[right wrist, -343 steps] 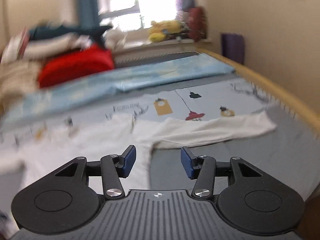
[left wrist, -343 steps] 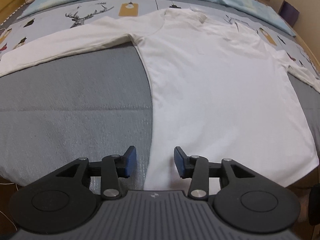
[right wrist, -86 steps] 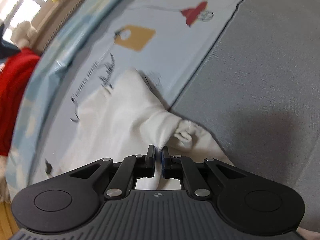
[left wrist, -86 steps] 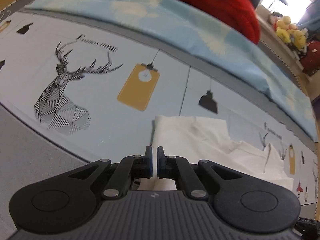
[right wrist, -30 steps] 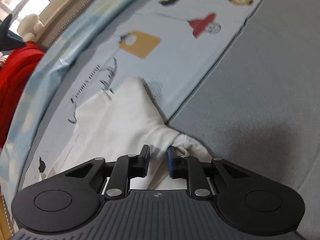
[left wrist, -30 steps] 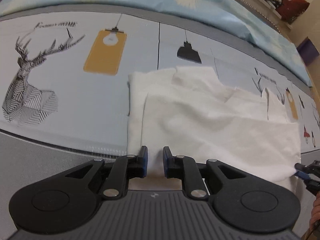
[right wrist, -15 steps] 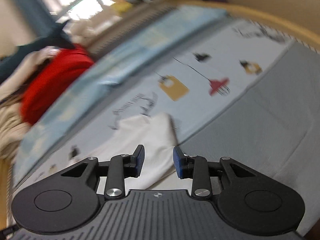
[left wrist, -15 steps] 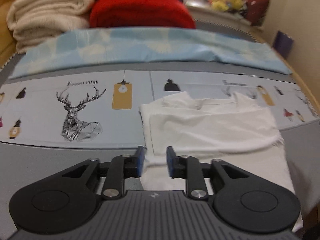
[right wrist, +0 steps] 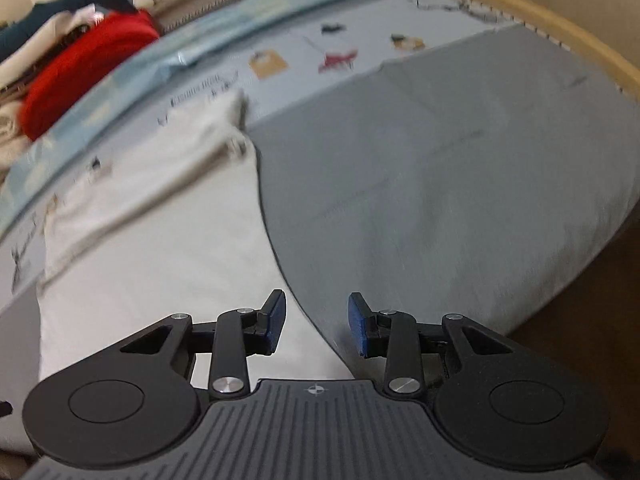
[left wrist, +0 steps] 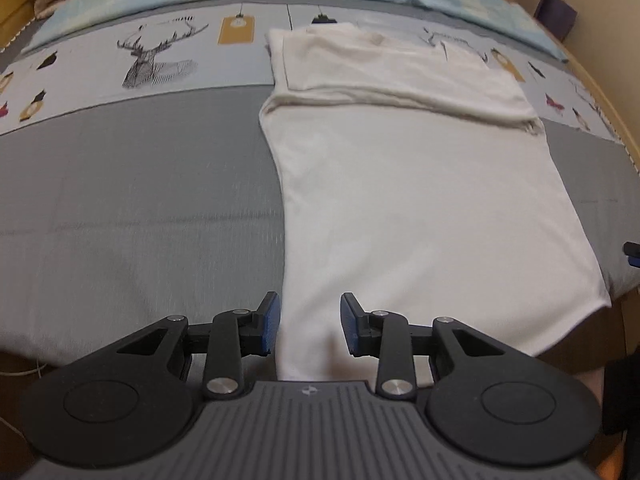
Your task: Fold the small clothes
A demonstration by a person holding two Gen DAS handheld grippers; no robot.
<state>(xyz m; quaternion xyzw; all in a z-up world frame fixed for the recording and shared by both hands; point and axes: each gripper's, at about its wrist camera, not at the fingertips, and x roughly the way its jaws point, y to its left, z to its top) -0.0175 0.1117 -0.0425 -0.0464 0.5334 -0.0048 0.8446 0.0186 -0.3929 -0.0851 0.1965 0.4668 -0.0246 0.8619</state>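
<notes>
White shirt (left wrist: pixel 420 208), top folded down, on grey bed cover (left wrist: pixel 140 208); printed lettering illegible. Left gripper (left wrist: pixel 310 326) and right gripper (right wrist: pixel 316 326): jaws apart, empty. Red blanket (right wrist: pixel 80 68) behind.

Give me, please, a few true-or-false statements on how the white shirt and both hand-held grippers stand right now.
1. The white shirt lies flat on the bed. True.
2. Its sleeves stretch out sideways. False: they are folded across the top of the shirt.
3. The left hand-held gripper grips the hem. False: its jaws stand apart over the shirt's near left edge, nothing pinched.
4. The right hand-held gripper holds nothing. True.
5. A red bundle lies beyond the shirt. True.
</notes>
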